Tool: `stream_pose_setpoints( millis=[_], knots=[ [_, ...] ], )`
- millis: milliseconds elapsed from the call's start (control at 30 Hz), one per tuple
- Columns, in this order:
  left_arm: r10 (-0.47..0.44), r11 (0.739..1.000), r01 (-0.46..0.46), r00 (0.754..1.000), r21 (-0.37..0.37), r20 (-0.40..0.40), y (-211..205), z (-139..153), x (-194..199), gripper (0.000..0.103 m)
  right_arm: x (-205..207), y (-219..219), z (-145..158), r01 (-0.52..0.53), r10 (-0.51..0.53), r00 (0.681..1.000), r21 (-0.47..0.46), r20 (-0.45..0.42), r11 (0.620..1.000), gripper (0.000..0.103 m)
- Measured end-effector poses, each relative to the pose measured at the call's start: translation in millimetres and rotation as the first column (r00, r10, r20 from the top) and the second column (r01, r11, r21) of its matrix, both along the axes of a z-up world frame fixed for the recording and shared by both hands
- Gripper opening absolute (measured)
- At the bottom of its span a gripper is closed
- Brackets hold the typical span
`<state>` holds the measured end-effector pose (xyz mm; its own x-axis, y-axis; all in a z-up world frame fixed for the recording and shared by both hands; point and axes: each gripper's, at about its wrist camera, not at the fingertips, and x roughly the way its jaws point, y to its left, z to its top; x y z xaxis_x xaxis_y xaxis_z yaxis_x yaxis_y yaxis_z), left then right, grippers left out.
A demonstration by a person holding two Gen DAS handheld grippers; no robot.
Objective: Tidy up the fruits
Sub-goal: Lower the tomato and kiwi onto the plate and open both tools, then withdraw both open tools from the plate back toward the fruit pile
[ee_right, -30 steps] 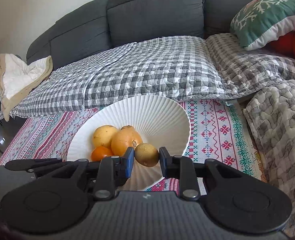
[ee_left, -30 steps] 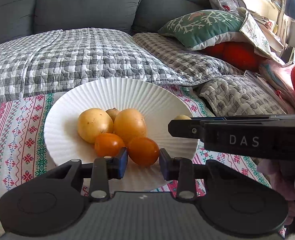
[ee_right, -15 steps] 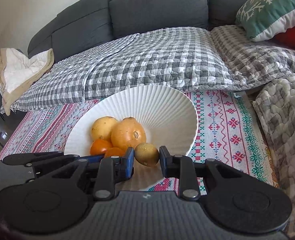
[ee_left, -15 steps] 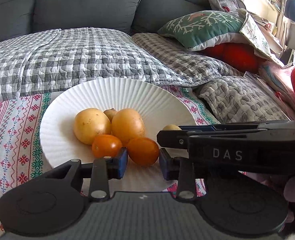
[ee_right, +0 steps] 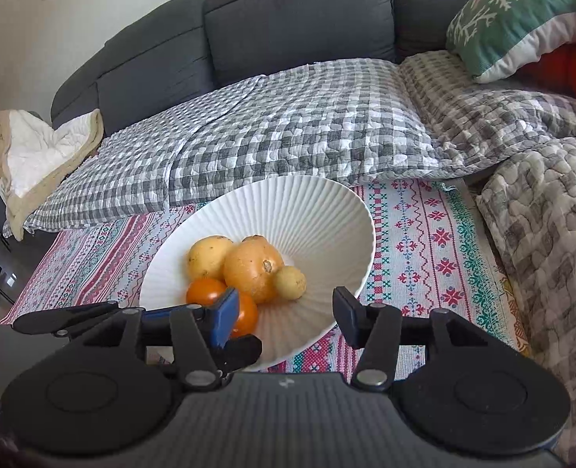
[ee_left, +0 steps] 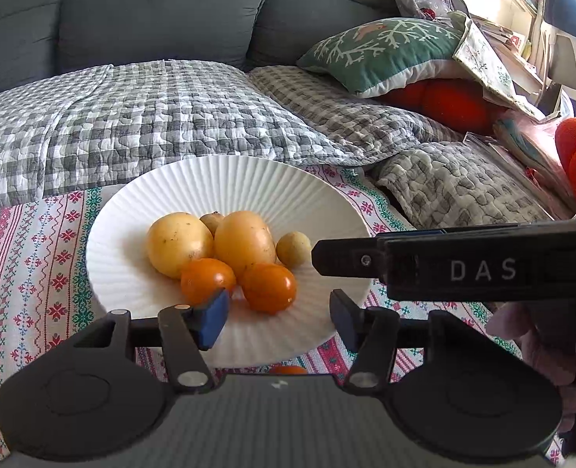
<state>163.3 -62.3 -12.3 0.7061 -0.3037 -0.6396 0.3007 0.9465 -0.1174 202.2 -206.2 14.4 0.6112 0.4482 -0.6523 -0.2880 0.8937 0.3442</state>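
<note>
Six small fruits (ee_left: 245,247) are heaped mid-frame in a ribbed white plate (ee_left: 307,183). Both the left gripper (ee_left: 276,318) and right gripper (ee_right: 284,318) are seen opening, nothing pinched. The smooth orange tomatoes (ee_left: 268,286) look soft and slippery, best taken gently across their middles.

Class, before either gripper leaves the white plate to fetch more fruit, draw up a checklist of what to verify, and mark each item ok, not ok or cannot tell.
1. Left gripper free of the orange fruit: ok, jaws opening, fingers clear of it.
2. Right gripper free of the small yellow-green fruit: ok, jaws opening, nothing pressed.
3. Released fruits resting in the white plate: ok.
4. Grippers clear of each other: cannot tell; they overlap in view.
5. Fruit left outside: not ok, an orange one lies off the plate.
</note>
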Motion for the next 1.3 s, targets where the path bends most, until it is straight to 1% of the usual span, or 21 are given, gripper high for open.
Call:
stream_pose_setpoints(
  millis=[33,100,167,233,300,367,500,567,667,867,1033,1167,1300],
  knots=[
    [0.001,1.0,-0.001,1.0,0.003,0.002,0,2,-3,0.054,-2,-1,2,0.006,-0.006,1.0,0.001,-0.002,1.0,0.06],
    [-0.003,1.0,0.003,1.0,0.005,0.001,1,5,-10,0.058,-7,-1,4,0.011,-0.011,1.0,0.003,-0.006,1.0,0.061],
    [-0.009,1.0,0.009,1.0,0.01,0.004,2,8,-18,0.063,-14,-2,7,0.02,-0.02,1.0,-0.001,-0.01,1.0,0.067],
    [-0.014,1.0,0.014,1.0,0.017,0.01,4,11,-26,0.068,-21,-1,11,0.025,-0.025,1.0,-0.012,-0.01,1.0,0.071],
    [-0.019,0.999,0.019,1.0,0.026,0.014,6,15,-35,0.07,-29,0,16,0.024,-0.024,1.0,-0.024,-0.006,0.999,0.074],
    [-0.021,0.999,0.021,1.0,0.032,0.014,8,18,-44,0.076,-38,1,21,0.024,-0.024,1.0,-0.03,0.001,0.999,0.08],
    [-0.034,0.998,0.034,0.999,0.051,0.005,13,23,-60,0.08,-55,3,30,0.022,-0.022,1.0,-0.047,0.012,0.999,0.088],
    [-0.038,0.997,0.037,0.999,0.069,0.005,16,25,-70,0.085,-64,4,34,0.028,-0.027,0.999,-0.055,0.019,0.998,0.092],
    [-0.035,0.996,0.035,0.999,0.088,0.002,21,26,-82,0.089,-76,3,38,0.04,-0.038,0.999,-0.061,0.025,0.997,0.098],
    [-0.021,0.995,0.023,1.0,0.101,-0.018,34,29,-99,0.094,-96,6,41,0.053,-0.05,0.998,-0.092,0.039,0.994,0.103],
    [-0.004,0.994,0.007,1.0,0.105,-0.026,45,25,-113,0.094,-111,11,41,0.061,-0.053,0.997,-0.134,0.06,0.989,0.103],
    [0.008,0.992,-0.004,1.0,0.126,-0.03,54,16,-121,0.094,-123,16,35,0.054,-0.039,0.995,-0.172,0.089,0.984,0.103],
    [0.037,0.99,-0.025,0.996,0.142,-0.083,67,6,-123,0.094,-133,17,28,0.033,-0.015,0.995,-0.183,0.101,0.983,0.103]
  ],
)
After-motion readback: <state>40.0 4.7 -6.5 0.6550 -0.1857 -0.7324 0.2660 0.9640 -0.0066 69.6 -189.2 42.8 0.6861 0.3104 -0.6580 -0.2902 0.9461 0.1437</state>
